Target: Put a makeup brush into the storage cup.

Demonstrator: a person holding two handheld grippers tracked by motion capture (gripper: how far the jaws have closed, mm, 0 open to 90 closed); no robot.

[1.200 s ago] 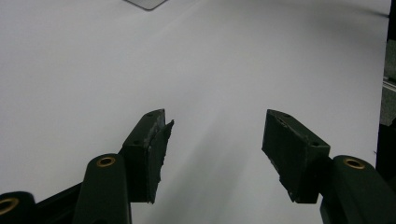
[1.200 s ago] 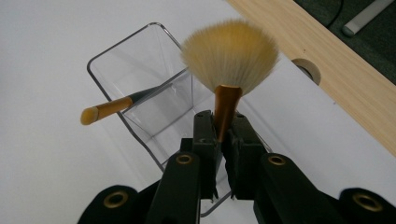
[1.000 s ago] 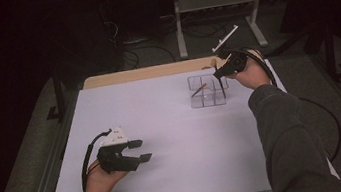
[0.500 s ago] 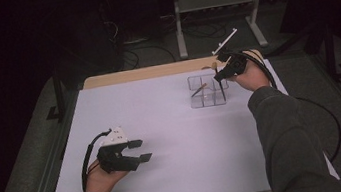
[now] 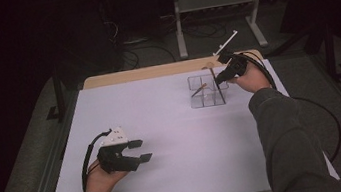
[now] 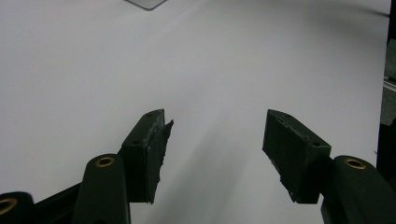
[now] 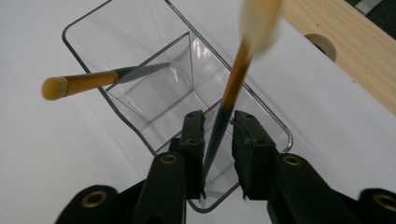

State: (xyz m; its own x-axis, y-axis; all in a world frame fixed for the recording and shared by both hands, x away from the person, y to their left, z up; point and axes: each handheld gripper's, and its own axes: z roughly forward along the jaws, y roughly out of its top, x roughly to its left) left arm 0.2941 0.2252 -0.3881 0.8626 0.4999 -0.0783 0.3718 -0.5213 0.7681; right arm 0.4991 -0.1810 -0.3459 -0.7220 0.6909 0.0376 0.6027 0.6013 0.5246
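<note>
Two grippers are on the job, one in each hand. Nearest, the left gripper (image 5: 136, 151) rests low over the white table (image 5: 176, 150), close to the person. Its jaws stand wide apart with nothing between them, so it seems to be waiting out of the way.

Farther off sits a clear box (image 5: 206, 91) with small compartments. It stands near the far edge, just in front of a strip of wood (image 5: 150, 72). One brush with a tan tip (image 7: 100, 78) leans in a far compartment, its soft end sticking out over the side.

Right at the box is the right gripper (image 7: 218, 140). A second brush (image 7: 231, 91) stands almost straight up between its jaws, with its dark end down in the near compartment and its soft end up high. The jaws have just been opening, and a little gap shows beside the handle, so the brush looks let go. It now leans on the wall of the box by itself, which is likely why it was put in tail first
</note>
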